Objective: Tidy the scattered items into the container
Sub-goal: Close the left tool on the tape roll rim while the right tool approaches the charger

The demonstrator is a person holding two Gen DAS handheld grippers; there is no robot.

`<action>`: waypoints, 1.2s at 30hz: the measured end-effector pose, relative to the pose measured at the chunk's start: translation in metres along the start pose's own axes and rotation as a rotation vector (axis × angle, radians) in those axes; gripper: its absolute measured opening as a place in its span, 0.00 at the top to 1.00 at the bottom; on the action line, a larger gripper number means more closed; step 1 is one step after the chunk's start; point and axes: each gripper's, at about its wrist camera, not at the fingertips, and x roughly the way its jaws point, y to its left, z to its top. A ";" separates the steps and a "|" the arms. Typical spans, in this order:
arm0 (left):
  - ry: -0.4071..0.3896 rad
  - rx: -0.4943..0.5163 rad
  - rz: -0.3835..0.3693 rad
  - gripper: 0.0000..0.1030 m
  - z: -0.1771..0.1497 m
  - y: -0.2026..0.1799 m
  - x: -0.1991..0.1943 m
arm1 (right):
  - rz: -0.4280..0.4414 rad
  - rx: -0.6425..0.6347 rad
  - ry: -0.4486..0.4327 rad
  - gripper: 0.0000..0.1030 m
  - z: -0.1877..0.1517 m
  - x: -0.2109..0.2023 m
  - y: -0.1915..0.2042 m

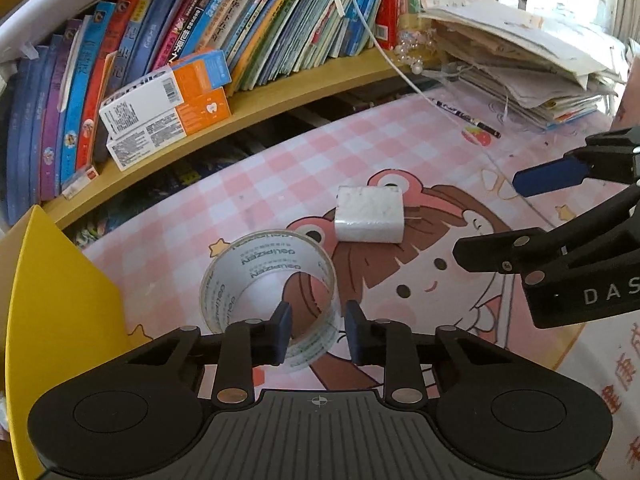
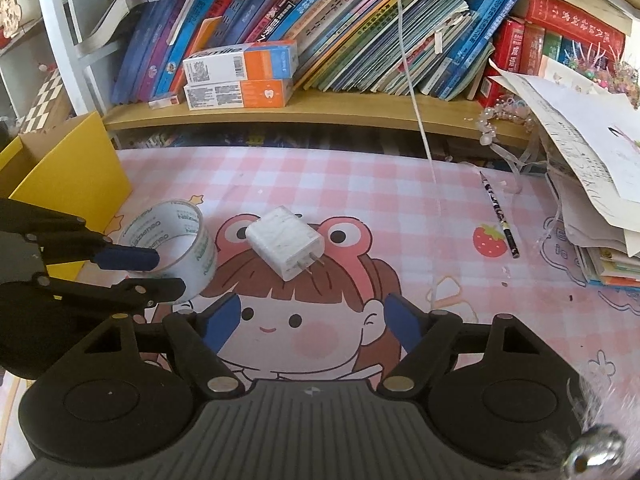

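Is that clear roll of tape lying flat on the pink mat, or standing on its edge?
Lying flat: the clear roll of packing tape rests on one circular rim, its hole facing up, on the pink checked mat.

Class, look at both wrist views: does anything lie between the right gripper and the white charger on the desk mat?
Nothing visible does. The right gripper hangs with jaws apart over bare mat, and the white charger lies just beyond it. The tape roll sits off to the left, at the left gripper.

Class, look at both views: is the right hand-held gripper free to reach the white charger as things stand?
Probably yes. The right hand-held gripper stands open just short of the white charger, with only bare mat between; the tape roll sits off to the side.
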 end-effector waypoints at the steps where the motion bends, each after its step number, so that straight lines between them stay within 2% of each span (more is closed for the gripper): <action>1: 0.001 -0.001 0.003 0.77 0.000 0.000 0.001 | 0.001 -0.001 0.001 0.23 0.000 0.001 0.000; 7: 0.001 -0.002 -0.002 0.83 0.001 0.002 0.006 | 0.004 -0.013 0.011 0.23 0.004 0.010 -0.001; 19: 0.006 -0.023 -0.021 0.85 0.001 0.006 0.013 | 0.014 -0.061 0.034 0.25 0.011 0.031 -0.004; 25: 0.007 -0.052 -0.030 0.85 0.000 0.009 0.017 | 0.019 -0.071 0.040 0.25 0.013 0.037 -0.005; 27: 0.008 -0.072 -0.036 0.89 0.000 0.011 0.017 | 0.020 -0.077 0.044 0.25 0.013 0.039 -0.005; 28: 0.012 -0.093 -0.040 0.95 0.000 0.013 0.017 | 0.020 -0.079 0.045 0.25 0.013 0.040 -0.005; 32: 0.008 -0.146 -0.059 0.95 0.000 0.019 0.011 | 0.018 -0.092 0.046 0.25 0.013 0.042 -0.004; 36: -0.016 -0.137 -0.072 0.95 0.003 0.018 0.002 | 0.023 -0.100 0.048 0.25 0.015 0.045 -0.003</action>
